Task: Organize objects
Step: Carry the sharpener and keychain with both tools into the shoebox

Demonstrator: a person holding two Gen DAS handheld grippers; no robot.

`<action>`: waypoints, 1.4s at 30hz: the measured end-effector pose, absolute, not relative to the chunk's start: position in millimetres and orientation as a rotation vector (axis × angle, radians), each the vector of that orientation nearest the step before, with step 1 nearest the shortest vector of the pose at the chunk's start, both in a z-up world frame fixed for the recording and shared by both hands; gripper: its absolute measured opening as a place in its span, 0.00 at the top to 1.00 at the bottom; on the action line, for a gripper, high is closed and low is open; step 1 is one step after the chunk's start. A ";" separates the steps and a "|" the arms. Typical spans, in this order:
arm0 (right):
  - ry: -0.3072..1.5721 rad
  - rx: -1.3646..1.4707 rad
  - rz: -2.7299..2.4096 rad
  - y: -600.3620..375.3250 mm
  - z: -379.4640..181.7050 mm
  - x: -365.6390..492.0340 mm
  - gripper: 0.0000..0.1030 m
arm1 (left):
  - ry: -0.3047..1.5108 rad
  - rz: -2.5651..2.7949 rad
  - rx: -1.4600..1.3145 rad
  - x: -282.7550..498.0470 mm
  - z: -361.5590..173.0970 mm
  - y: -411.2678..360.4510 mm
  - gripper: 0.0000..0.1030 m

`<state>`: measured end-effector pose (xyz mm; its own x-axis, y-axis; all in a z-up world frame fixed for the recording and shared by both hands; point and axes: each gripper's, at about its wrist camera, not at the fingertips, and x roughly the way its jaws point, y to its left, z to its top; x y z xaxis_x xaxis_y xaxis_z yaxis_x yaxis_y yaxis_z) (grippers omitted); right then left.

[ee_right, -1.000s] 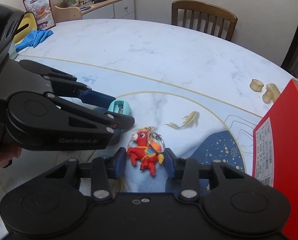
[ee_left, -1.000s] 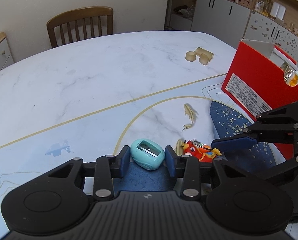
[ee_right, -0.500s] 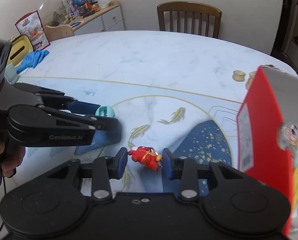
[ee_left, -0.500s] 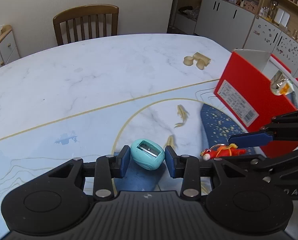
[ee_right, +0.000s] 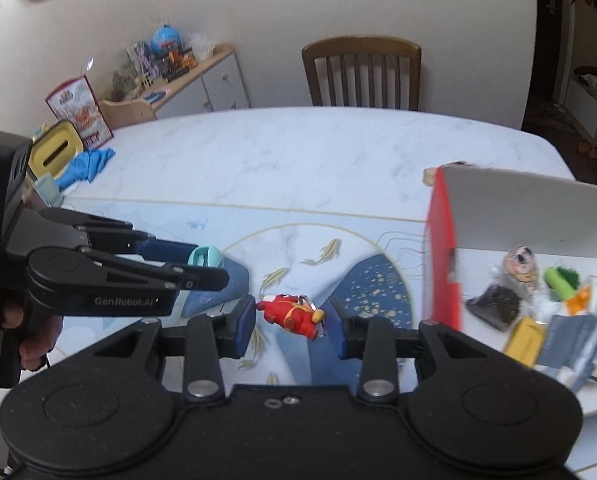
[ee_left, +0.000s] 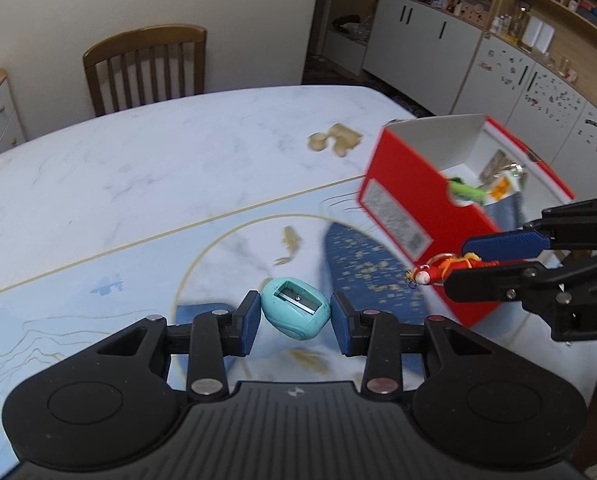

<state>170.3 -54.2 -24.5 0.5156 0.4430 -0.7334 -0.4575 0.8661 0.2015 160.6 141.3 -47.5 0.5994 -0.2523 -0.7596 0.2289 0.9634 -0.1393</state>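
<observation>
My left gripper [ee_left: 295,320] is shut on a teal pencil sharpener [ee_left: 296,314] and holds it above the table; it also shows in the right wrist view [ee_right: 204,258]. My right gripper [ee_right: 291,320] is shut on a red toy keychain [ee_right: 292,314], lifted off the table just left of the red box [ee_right: 440,264]. In the left wrist view the keychain [ee_left: 444,270] hangs in front of the red box [ee_left: 402,204]. The box is open and holds several small items.
The marble table [ee_left: 138,184] has a blue and gold pattern. Beige pieces [ee_left: 334,142] lie behind the box. A wooden chair [ee_left: 146,68] stands at the far side. A blue cloth [ee_right: 84,166] and a yellow item [ee_right: 56,152] lie at the left edge.
Both grippers have risen with their objects and moved right toward the red box. The keychain has left the table, and the box's open top has come into view.
</observation>
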 end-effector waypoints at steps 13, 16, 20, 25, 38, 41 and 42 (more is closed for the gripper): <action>0.788 0.040 0.490 -131.6 13.9 177.1 0.65 | 0.849 -0.348 0.024 168.7 -14.6 64.8 0.64; 0.759 0.044 0.467 -154.7 20.7 184.4 0.65 | 0.847 -0.360 0.046 174.0 -10.4 44.9 0.64; 0.730 0.045 0.435 -181.6 24.8 195.4 0.65 | 0.853 -0.378 0.070 184.4 -7.2 17.9 0.64; 0.724 0.046 0.401 -210.1 23.3 210.8 0.65 | 0.862 -0.398 0.096 198.9 -9.2 -16.2 0.64; 0.773 0.035 0.340 -263.8 0.5 262.9 0.65 | 0.904 -0.351 0.142 261.6 -30.3 -77.8 0.64; 0.801 0.044 0.334 -272.0 -11.1 276.1 0.65 | 0.934 -0.321 0.163 277.1 -40.7 -87.3 0.64; 0.809 0.048 0.333 -275.7 -14.8 279.0 0.65 | 0.942 -0.317 0.168 280.9 -43.3 -90.6 0.64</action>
